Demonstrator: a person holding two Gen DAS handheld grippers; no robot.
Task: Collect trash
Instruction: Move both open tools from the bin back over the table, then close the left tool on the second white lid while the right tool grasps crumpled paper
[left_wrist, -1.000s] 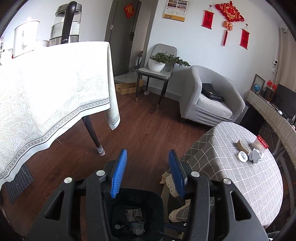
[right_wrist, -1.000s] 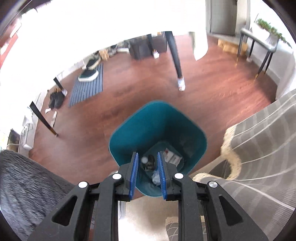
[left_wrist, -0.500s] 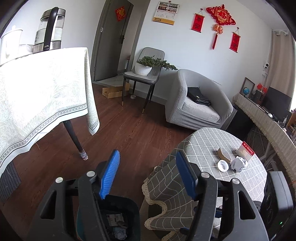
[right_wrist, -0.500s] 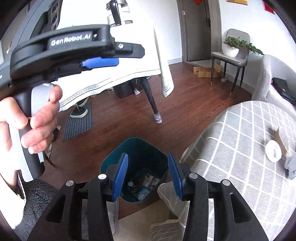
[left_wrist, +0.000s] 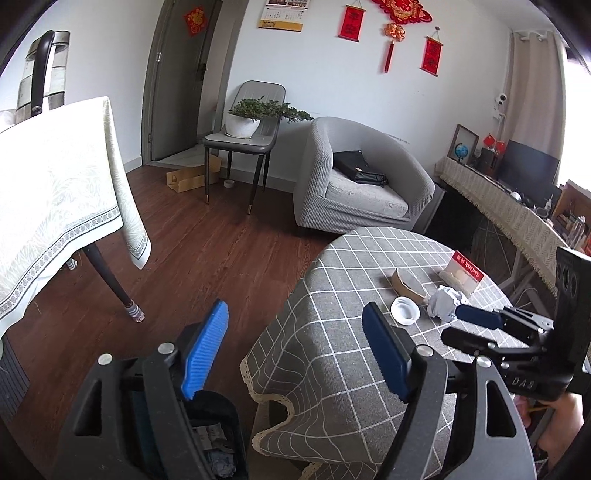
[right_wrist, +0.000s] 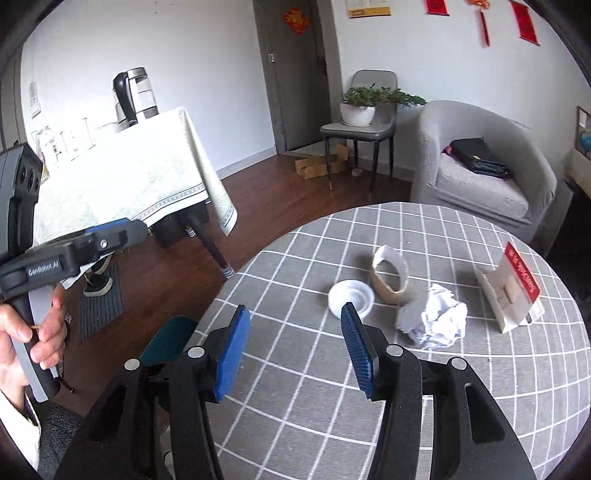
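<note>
On the round table with a grey checked cloth (right_wrist: 369, 406) lie a crumpled white paper ball (right_wrist: 439, 317), a white round lid (right_wrist: 351, 297), a torn cardboard ring (right_wrist: 389, 275) and a red and white packet (right_wrist: 511, 291). My right gripper (right_wrist: 295, 343) is open and empty over the table's near side, short of the lid. My left gripper (left_wrist: 295, 343) is open and empty, above the table's left edge. A teal trash bin (right_wrist: 166, 341) with paper scraps (left_wrist: 218, 446) stands on the floor by the table.
A big table with a pale cloth (left_wrist: 55, 192) and a kettle (right_wrist: 135, 94) stands at the left. A grey armchair (left_wrist: 362, 184) and a chair holding a potted plant (left_wrist: 247, 122) stand behind. A low sideboard (left_wrist: 498, 214) runs along the right wall.
Both grippers rose from over the trash bin and swung right towards the round table. The right gripper's jaws opened wide.
</note>
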